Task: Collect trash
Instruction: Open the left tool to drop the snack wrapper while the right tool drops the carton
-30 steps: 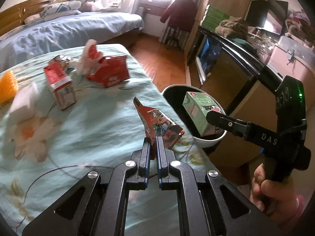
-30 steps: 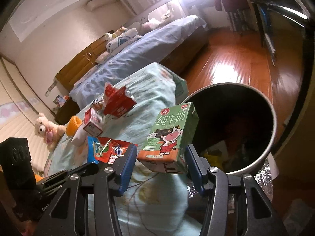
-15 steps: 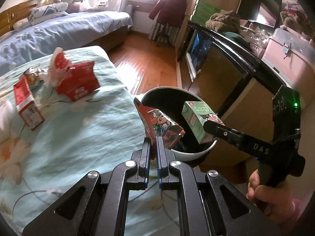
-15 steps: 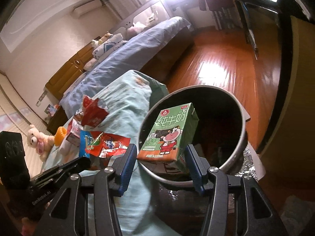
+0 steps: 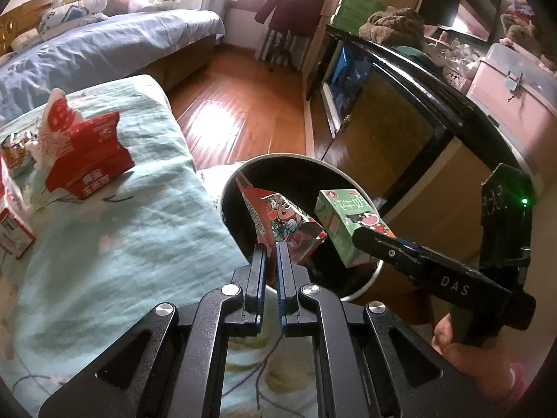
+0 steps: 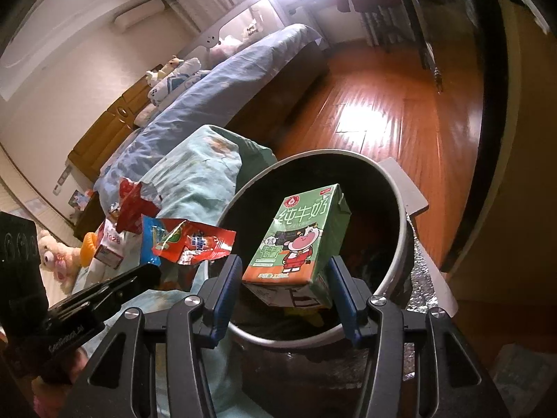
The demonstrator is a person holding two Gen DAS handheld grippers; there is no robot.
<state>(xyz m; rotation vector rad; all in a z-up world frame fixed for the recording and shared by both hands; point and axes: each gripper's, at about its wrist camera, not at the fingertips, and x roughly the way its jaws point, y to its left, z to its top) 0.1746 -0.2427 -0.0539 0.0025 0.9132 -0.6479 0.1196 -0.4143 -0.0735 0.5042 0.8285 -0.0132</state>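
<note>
- A red snack wrapper [image 5: 278, 219] is pinched by the left gripper [image 5: 271, 254], its fingers nearly closed, over the near rim of the trash bin [image 5: 289, 158].
- A green milk carton [image 6: 299, 244] is clamped between the wide-set fingers of the right gripper [image 6: 285, 289] above the bin's opening.
- A torn red carton [image 5: 87, 153] is left lying on the floral-covered surface [image 5: 122, 244].

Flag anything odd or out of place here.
Nothing alarming. The right claw holds a green carton tilted over the bin; the left claw pinches a torn red wrapper at the bin's rim. More torn red cartons lie toppled on the bed, still uncollected.
</note>
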